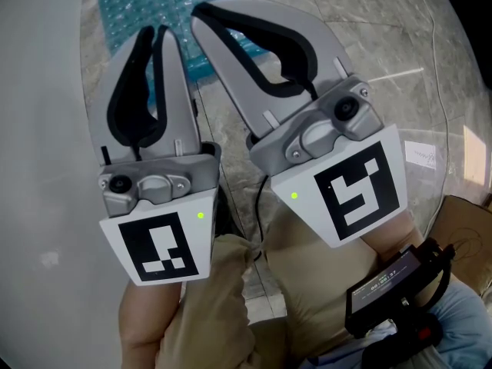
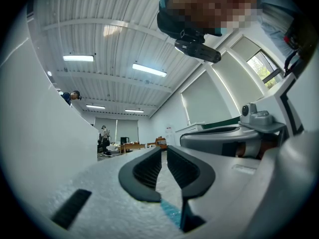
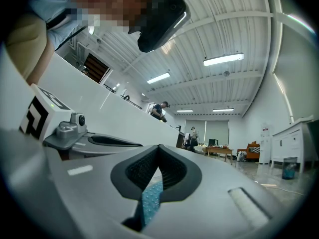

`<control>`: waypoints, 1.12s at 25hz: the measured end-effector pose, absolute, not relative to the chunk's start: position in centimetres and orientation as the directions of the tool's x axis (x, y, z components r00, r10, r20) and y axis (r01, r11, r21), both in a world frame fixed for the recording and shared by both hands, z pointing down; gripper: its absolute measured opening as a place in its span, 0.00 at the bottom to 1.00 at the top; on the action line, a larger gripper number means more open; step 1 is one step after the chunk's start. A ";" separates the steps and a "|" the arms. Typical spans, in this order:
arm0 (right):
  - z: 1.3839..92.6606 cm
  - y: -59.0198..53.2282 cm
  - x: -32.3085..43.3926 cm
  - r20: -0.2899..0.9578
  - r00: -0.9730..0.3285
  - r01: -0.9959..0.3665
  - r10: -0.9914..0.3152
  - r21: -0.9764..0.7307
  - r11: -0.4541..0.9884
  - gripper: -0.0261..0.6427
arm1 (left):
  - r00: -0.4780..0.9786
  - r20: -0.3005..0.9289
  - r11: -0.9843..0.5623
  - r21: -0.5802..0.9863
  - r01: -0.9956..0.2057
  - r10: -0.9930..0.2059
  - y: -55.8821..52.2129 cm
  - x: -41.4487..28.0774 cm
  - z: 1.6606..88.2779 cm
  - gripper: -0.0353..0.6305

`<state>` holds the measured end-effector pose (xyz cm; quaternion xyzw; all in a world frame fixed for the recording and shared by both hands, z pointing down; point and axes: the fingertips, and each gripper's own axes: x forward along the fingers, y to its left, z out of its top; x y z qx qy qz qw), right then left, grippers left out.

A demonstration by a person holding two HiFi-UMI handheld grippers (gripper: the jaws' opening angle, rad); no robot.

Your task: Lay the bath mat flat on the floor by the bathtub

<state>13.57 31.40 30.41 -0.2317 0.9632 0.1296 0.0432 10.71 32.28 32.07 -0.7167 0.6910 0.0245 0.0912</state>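
While both grippers are held up close under the head camera, side by side and apart from each other, the bath mat (image 1: 154,6) lies spread on the floor (image 1: 369,44). It sits at the edge where the floor meets the white wall of the bathtub (image 1: 38,91), and one long side of it runs just beside that wall. The mat is turquoise with a bubbly surface, and only a part of it shows beyond the jaws. The left gripper (image 1: 154,31) has its jaws almost together, with only a thin slit between the black pads and nothing inside it. In the left gripper view a small piece of the mat shows through the slit, lower down. The right gripper (image 1: 203,10) has its jaws closed with the tips meeting, and it holds nothing. In the right gripper view the mat shows through the hollow between the pads. Neither gripper has hold of the mat. A thin white cable (image 1: 392,74) and a small white slip (image 1: 419,154) lie on the grey stone floor on the right side.
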 end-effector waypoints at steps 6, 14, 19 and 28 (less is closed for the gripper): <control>30.4 31.4 13.6 -0.142 -0.889 -0.457 -0.435 0.231 0.859 0.05 | 0.045 -0.162 -0.029 -0.099 -0.995 -0.986 32.3 10.7 32.0 0.12; 30.4 31.4 13.6 -0.140 -0.889 -0.458 -0.436 0.236 0.857 0.05 | 0.045 -0.162 -0.029 -0.099 -0.995 -0.986 32.3 10.7 32.1 0.12; 30.4 31.5 13.5 -0.139 -0.890 -0.456 -0.435 0.239 0.857 0.05 | 0.045 -0.165 -0.029 -0.100 -0.995 -0.985 32.3 10.8 32.0 0.12; 30.4 31.4 13.5 -0.139 -0.889 -0.458 -0.437 0.242 0.855 0.05 | 0.044 -0.163 -0.028 -0.101 -0.994 -0.986 32.3 10.7 32.0 0.12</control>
